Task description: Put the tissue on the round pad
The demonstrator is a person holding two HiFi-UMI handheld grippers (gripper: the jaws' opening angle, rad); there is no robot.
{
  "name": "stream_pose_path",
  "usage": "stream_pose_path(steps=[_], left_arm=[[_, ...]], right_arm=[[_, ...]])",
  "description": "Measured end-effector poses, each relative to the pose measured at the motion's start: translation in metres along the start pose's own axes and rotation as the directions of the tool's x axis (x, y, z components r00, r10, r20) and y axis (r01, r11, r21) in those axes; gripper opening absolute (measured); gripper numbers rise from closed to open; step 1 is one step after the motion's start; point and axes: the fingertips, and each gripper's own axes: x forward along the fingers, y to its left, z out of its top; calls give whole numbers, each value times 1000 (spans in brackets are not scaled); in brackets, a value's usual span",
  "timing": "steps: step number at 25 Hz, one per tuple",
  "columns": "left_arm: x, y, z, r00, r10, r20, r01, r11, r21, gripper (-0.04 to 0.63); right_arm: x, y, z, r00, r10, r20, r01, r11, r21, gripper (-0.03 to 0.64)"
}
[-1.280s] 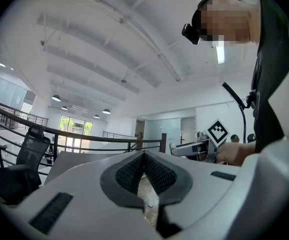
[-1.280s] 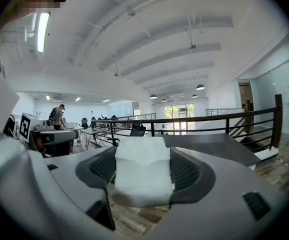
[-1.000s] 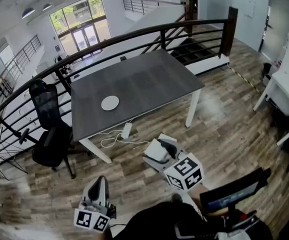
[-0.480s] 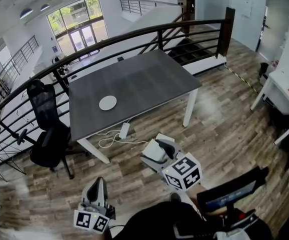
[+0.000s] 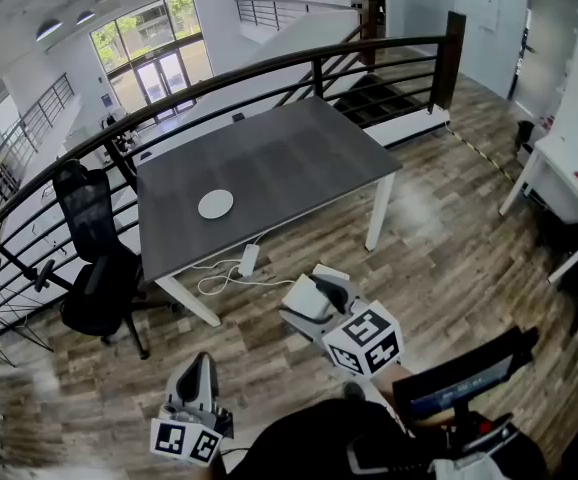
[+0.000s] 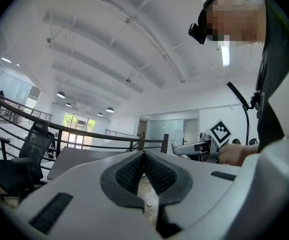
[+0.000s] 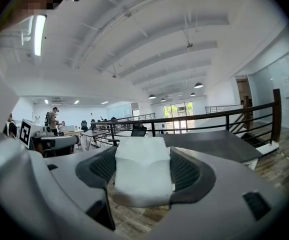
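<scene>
A white tissue pack sits clamped between the jaws of my right gripper, its far end sticking out past the tips. From the head view the same pack shows in the right gripper held above the wooden floor, short of the table. The round white pad lies on the dark grey table, near its front left part. My left gripper hangs lower left, jaws together; in its own view the left gripper has its pads touching with nothing between them.
A black office chair stands left of the table. A white power strip with cable lies on the floor under the table's front edge. A dark railing runs behind the table. Another white desk stands at the right.
The scene has shifted slightly in the head view as the head camera moved. Both grippers keep their places and the tissue pack stays in the right jaws.
</scene>
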Motion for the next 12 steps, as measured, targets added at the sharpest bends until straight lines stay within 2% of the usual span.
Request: stream_pose_path(steps=[12], left_arm=[[-37,40,-2,1000,13,12,-13,1000,-1,3]], right_arm=[[26,47,-1,1000,3,8,-3,1000,-16,333]])
